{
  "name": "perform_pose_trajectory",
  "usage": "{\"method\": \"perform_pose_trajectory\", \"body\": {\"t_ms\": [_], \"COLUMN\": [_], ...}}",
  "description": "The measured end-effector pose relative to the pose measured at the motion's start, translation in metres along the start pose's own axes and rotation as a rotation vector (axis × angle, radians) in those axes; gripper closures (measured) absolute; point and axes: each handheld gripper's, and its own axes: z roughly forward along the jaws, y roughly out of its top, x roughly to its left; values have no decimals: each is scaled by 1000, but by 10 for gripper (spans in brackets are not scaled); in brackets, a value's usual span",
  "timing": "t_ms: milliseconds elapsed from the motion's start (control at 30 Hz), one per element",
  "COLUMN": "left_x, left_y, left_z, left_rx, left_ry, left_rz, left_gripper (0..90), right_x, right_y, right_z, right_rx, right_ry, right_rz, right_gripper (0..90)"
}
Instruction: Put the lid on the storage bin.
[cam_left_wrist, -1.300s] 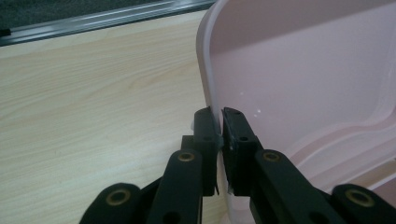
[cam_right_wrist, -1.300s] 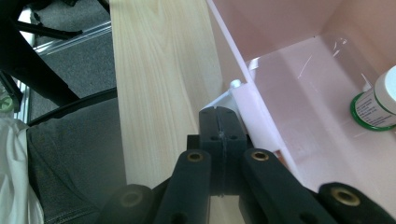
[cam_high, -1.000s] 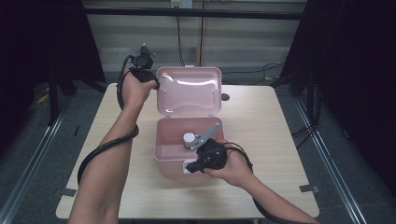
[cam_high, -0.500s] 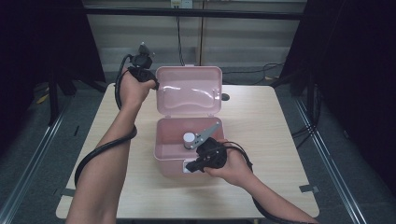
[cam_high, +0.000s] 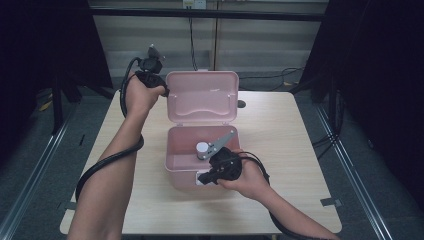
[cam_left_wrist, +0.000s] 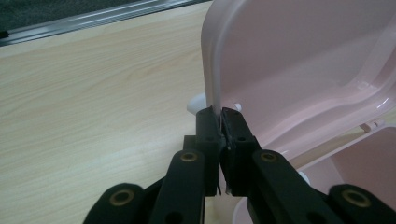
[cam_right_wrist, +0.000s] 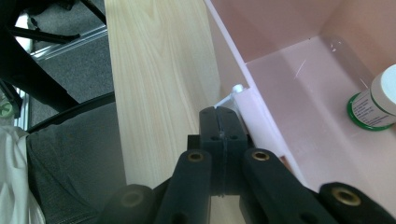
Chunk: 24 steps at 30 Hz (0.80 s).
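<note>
Pink box (cam_high: 192, 165) at centre of counter (cam_high: 300, 150), open, lid (cam_high: 201, 97) standing upright at 12 o'clock from box body.

Left gripper (cam_high: 162, 91) at 9 o'clock edge of lid, near upper corner. Fingers (cam_left_wrist: 210, 135) closed down to a sliver, clamped on thin pink rim of lid, one finger on each face; seen plainly in left gripper view (cam_left_wrist: 218, 126). Left forearm stretched across counter from 7 o'clock, cable looping beside it.

Right gripper (cam_high: 202, 177) at 6 o'clock wall of box, just right of middle. Fingers (cam_right_wrist: 210, 126) pressed fully together, tips at small white latch tab (cam_right_wrist: 231, 95) on front wall; whether tab actually pinched, cannot tell. Right hand (cam_high: 247, 175) resting at 4 o'clock from box.

Inside box: small white-capped bottle (cam_high: 202, 148) with green-edged label, upright on floor of box, near centre. Grey three-cornered plate of right gripper above it toward 2 o'clock.

Small dark round object (cam_high: 241, 104) on counter just at 3 o'clock of lid, too small to identify.
</note>
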Motion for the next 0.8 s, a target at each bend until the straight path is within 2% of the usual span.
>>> {"method": "perform_pose_trajectory", "body": {"t_ms": [800], "left_x": [-4], "left_y": [-6], "left_z": [-11], "left_rx": [1], "left_ry": [-3], "left_rz": [19], "left_gripper": [872], "right_x": [0], "right_y": [2], "right_z": [2], "right_rx": [-3], "right_ry": [5], "right_rz": [5], "right_gripper": [900]}}
